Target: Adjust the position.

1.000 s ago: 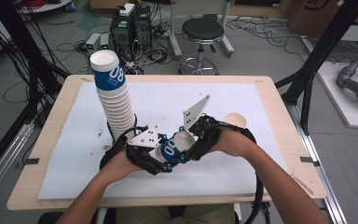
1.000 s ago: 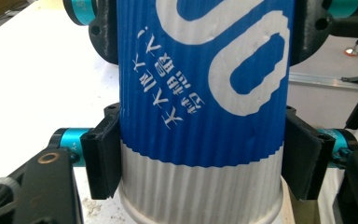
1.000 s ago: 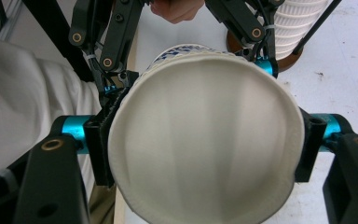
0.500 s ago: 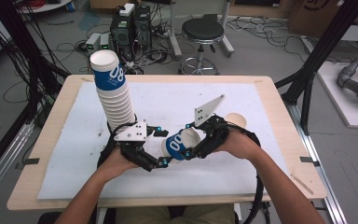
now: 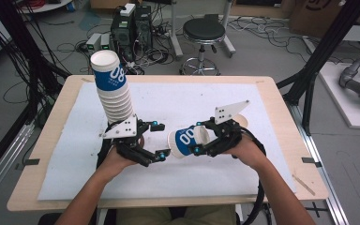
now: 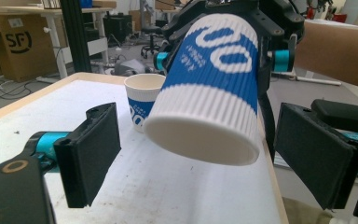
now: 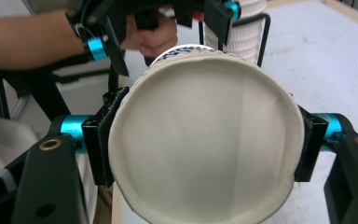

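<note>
My right gripper (image 5: 205, 140) is shut on a white and blue paper cup (image 5: 186, 140) that lies on its side just above the table. Its pads press the cup's rim from both sides in the right gripper view, where I look into the cup (image 7: 205, 144); the jaws have eased a little wider in the last second. My left gripper (image 5: 158, 139) stands open to the cup's left, its jaws having just opened. In the left gripper view the cup's (image 6: 209, 93) far end hangs between the pads (image 6: 93, 154) without touching them.
A tall leaning stack of the same cups (image 5: 115, 89) stands at the back left, right behind my left hand. One single cup (image 6: 142, 100) stands upright on the white mat (image 5: 168, 98), behind my right gripper. The table's right edge lies close to my right forearm.
The two grippers were together on the cup. My left gripper has let go and opened, and my right gripper has carried the cup away to the right and slightly down.
</note>
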The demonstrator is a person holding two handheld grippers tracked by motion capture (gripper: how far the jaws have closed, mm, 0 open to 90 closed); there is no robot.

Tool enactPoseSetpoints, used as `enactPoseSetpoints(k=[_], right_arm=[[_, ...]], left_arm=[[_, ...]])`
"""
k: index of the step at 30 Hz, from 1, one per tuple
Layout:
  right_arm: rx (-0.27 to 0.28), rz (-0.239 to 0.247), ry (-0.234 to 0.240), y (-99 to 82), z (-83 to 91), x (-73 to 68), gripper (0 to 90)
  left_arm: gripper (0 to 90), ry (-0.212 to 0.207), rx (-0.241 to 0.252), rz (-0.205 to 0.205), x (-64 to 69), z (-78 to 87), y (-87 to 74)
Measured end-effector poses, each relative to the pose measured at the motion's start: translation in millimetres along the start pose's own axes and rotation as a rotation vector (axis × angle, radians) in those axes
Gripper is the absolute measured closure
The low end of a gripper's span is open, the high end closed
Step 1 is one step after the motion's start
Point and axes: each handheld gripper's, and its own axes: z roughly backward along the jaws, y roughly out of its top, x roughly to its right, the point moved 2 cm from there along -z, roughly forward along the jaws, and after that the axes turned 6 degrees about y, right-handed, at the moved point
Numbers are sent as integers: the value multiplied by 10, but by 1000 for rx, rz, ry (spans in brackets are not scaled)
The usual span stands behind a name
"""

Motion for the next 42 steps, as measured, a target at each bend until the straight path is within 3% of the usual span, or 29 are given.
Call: enactPoseSetpoints(k=[9,17,22,33,36,37,42], right_arm=[[117,-18,52,-82,-32,-5,282],[168,-20,92,-68,-109,-17,282],[164,-29,101,-74,-135,-19,280],[149,-35,107,-90,-146,-17,282],[139,-35,99,-89,-141,-25,265],[130,-47,83,-83,-130,-30,173],[86,-20,47,-51,-86,-49,174]], left_arm=[[119,-33,22,16,47,-85,-42],[118,-56,2,27,89,-140,-64],[118,-54,1,40,84,-128,-59],[214,-72,-37,18,80,-105,-39],[228,-71,-57,6,80,-94,-23],[231,-60,-76,1,82,-84,-2],[239,-48,-95,-3,70,-51,39]])
